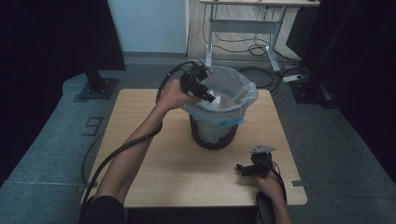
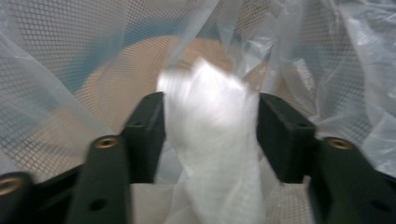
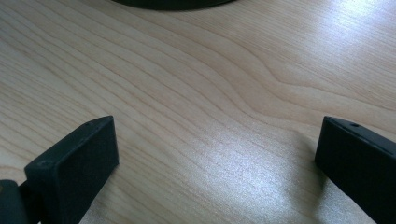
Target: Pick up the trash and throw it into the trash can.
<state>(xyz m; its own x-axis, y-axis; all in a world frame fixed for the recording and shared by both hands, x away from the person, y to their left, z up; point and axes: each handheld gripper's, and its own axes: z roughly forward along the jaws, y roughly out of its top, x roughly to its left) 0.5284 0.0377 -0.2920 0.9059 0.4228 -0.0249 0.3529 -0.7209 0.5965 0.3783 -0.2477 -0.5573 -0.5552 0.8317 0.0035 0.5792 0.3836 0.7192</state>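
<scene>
Crinkled white plastic (image 2: 210,140) bunches between left tongs (image 2: 211,135) inside mesh bin (image 1: 212,135).

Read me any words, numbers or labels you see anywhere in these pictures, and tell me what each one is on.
"9": a large pale figure that reads like a 9, on the grey floor left of the table.
No readable text on the bin, its plastic liner, the left gripper or the right gripper.
</scene>
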